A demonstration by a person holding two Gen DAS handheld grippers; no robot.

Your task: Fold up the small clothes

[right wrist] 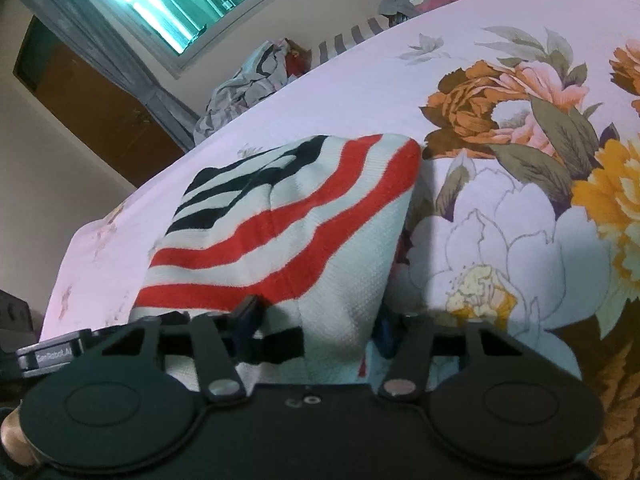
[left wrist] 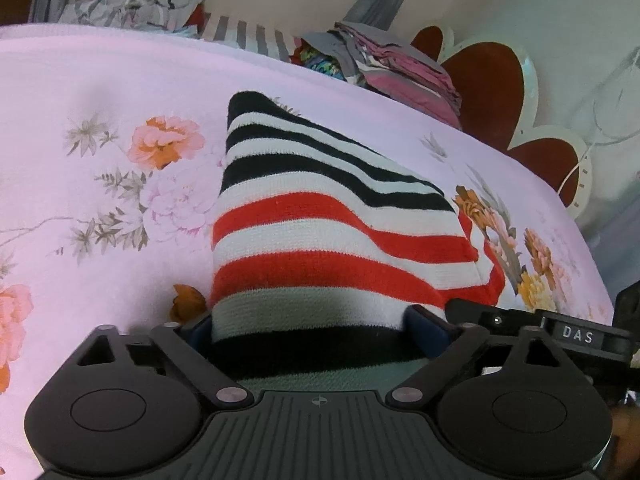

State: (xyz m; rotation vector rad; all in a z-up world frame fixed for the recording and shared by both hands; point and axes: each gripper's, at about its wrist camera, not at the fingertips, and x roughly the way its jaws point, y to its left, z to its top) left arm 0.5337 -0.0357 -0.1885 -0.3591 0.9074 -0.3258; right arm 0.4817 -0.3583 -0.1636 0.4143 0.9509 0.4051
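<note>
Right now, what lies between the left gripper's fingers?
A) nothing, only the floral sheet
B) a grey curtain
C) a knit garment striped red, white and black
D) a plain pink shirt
C: in the left wrist view the striped knit garment runs back between the fingers of the left gripper, over the floral sheet.

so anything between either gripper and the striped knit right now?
Nothing visible. The striped knit garment already lies between the fingers of both the left gripper and the right gripper; only floral bedsheet surrounds it. Clothes piles sit far back.
</note>
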